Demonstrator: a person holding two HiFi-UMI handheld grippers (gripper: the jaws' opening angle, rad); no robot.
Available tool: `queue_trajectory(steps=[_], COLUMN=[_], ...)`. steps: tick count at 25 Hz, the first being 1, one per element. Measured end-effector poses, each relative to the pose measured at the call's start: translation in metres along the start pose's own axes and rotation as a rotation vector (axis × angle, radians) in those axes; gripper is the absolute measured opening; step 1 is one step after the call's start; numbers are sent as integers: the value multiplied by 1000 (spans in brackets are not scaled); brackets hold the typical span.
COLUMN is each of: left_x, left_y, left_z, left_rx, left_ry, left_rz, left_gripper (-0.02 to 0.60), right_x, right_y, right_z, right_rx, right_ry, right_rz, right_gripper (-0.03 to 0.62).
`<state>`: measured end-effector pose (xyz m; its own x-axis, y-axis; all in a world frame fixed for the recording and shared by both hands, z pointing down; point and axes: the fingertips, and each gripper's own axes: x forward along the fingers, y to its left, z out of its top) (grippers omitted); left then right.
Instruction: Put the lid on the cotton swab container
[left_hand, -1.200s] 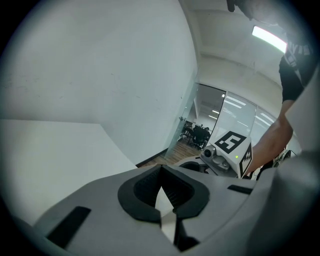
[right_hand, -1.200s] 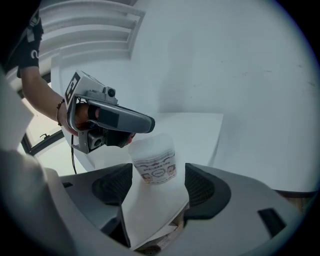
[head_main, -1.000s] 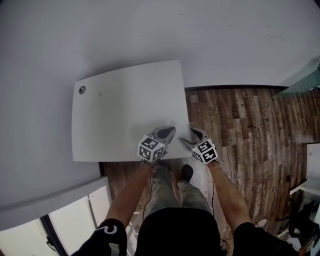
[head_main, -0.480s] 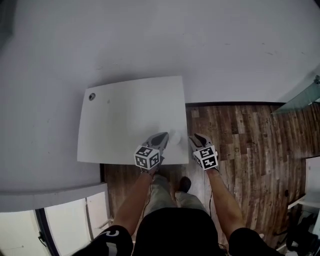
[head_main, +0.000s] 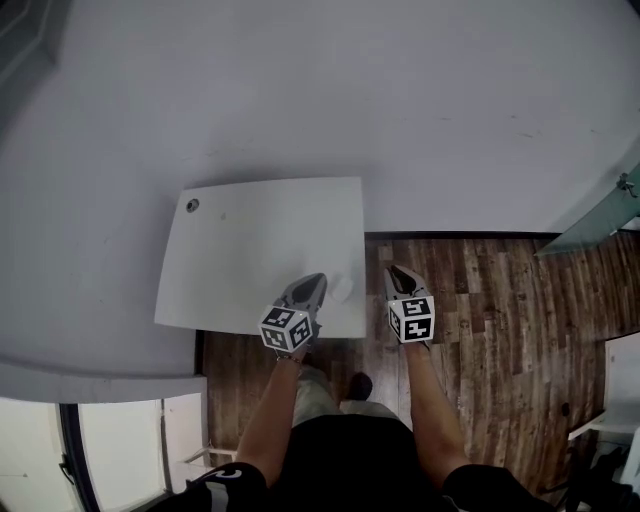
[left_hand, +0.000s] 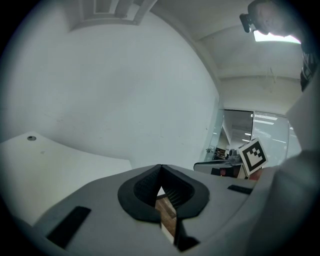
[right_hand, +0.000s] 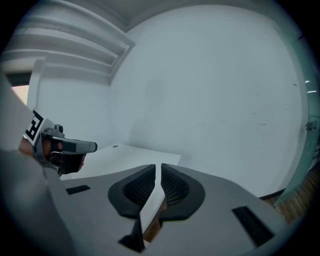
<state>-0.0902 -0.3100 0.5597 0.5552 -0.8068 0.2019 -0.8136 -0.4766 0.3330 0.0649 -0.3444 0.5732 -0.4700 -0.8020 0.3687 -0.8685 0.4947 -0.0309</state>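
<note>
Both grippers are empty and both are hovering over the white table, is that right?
Not quite. Only the left gripper is over the white table, near its front edge. The right gripper is past the table's right edge, over the wooden floor, as the head view shows. Both are empty; the right one's jaws are closing with nothing between them.

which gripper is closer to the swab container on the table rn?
Left. The left gripper sits just left of the cotton swab container, over the table. The right gripper, jaws closing on nothing, is farther right, off the table over the floor.
</note>
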Motion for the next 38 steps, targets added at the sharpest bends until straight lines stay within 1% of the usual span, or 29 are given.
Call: queue_trajectory(steps=[4,7,10,12,19,25,31,38], left_x=[-14,-22,-30,-33,-28,-30,-31,-41], left_y=[-8,-9,-6,-6,-18,-27,-24,-17], left_z=[12,17,18,16,23,22,16,22], left_rx=[17,42,37,40,84,92,89,87], left_ry=[-17,-12,-24,-16,-3,-9,-9,-21], left_rz=[25,46,76,86,72,65,89,115], left_gripper=[25,25,25,25,25,25,25,25], right_x=[-13,-20,-28,-34,-47,-52,-50,-45], right_y=[-3,-5,-7,-6,-10,-7,4,15], right_z=[14,20,24,24,26,28,25,26], right_rx=[-5,29,59,77,77,81,64,57], right_ry=[-16,-31,-45,-51,-64,-72,-65,-60], right_rz=[0,0,-12,-17,-29,-24,4,29], right_gripper=[15,13,12,12,13,12,13,12])
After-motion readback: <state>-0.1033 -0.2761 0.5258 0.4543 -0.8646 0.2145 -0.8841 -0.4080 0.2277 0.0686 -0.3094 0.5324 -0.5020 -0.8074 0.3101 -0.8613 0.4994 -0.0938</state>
